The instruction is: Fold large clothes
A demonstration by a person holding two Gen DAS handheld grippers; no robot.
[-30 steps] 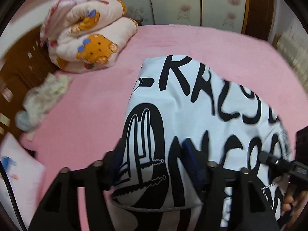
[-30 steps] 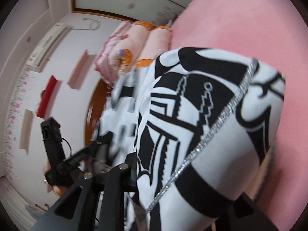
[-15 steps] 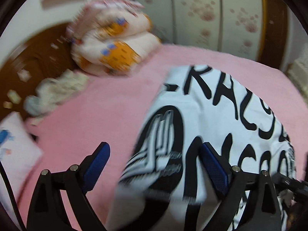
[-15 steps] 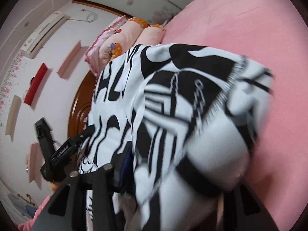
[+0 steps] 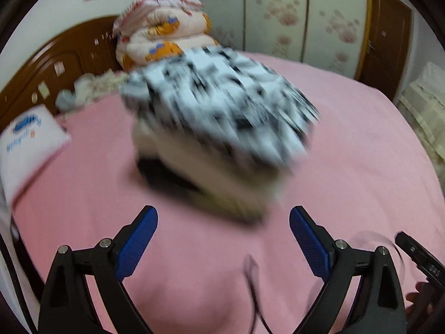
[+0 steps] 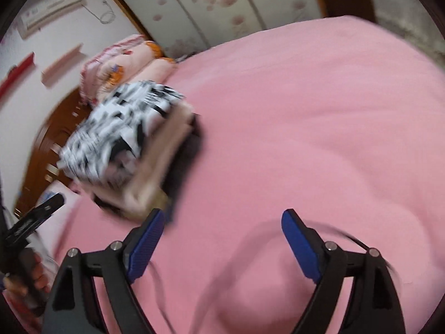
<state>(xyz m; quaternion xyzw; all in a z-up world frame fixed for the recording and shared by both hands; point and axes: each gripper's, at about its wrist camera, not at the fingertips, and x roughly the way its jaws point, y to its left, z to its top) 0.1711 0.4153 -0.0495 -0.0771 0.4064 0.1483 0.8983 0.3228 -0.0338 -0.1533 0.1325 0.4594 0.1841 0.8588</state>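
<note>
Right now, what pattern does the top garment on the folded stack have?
White with bold black markings, blurred. The top garment shows best in the left wrist view.

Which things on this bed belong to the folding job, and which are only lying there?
Part of the job:
- black-and-white printed garment, folded, on top of the pile
- pile of folded clothes beneath it
- left gripper and right gripper, both open, holding nothing

Only lying about:
- rolled quilt
- white pillow
- crumpled cloth by the headboard
</note>
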